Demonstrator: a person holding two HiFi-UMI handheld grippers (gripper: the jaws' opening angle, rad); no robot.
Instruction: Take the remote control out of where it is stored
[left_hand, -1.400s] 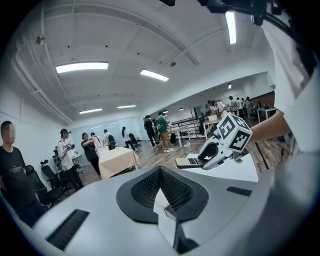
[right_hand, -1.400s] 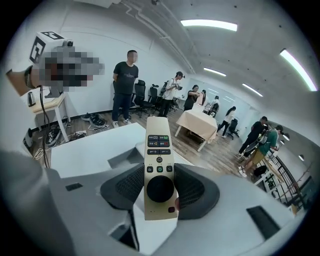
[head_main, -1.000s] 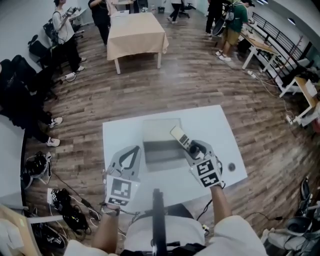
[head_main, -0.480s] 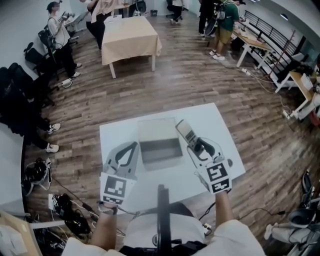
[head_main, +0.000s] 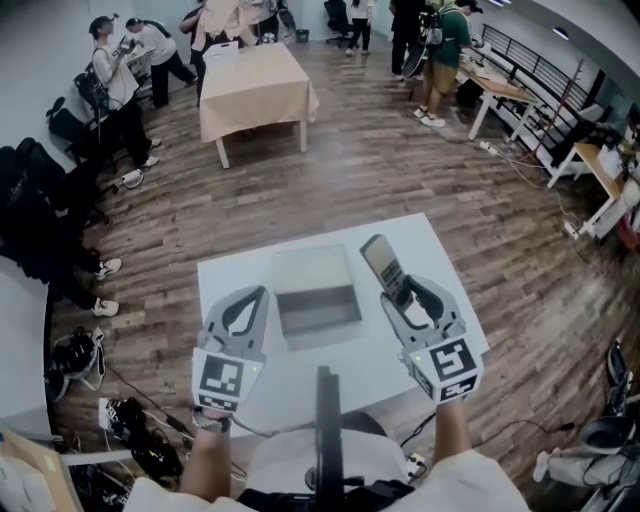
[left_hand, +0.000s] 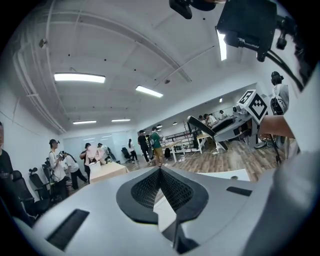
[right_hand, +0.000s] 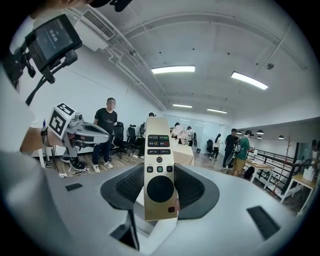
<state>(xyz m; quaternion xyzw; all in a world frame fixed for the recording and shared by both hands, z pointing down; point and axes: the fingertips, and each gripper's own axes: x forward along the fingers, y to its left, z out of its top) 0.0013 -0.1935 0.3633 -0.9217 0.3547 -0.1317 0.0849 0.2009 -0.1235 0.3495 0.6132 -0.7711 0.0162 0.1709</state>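
Observation:
In the head view, a grey open box (head_main: 283, 322) sits in the middle of the white table (head_main: 225, 275). My right gripper (head_main: 399, 287) is to the right of the box and is shut on a gold remote control (head_main: 379, 256), which sticks out beyond the jaws and clear of the box. The right gripper view shows the remote (right_hand: 159, 165) upright between the pads, buttons facing the camera, with the right gripper (right_hand: 160, 196) clamping its lower end. My left gripper (head_main: 260, 292) hovers left of the box, jaws shut on nothing; its pads (left_hand: 150, 186) meet in the left gripper view.
A table with a beige cloth (head_main: 254, 84) stands farther back on the wood floor. Several people (head_main: 112, 70) stand around the room's far side. Bags and cables (head_main: 70, 345) lie on the floor at the left. Desks (head_main: 600, 165) line the right wall.
My right gripper has carried the remote from over the box's right edge out to the right and higher. The left gripper stayed beside the box.

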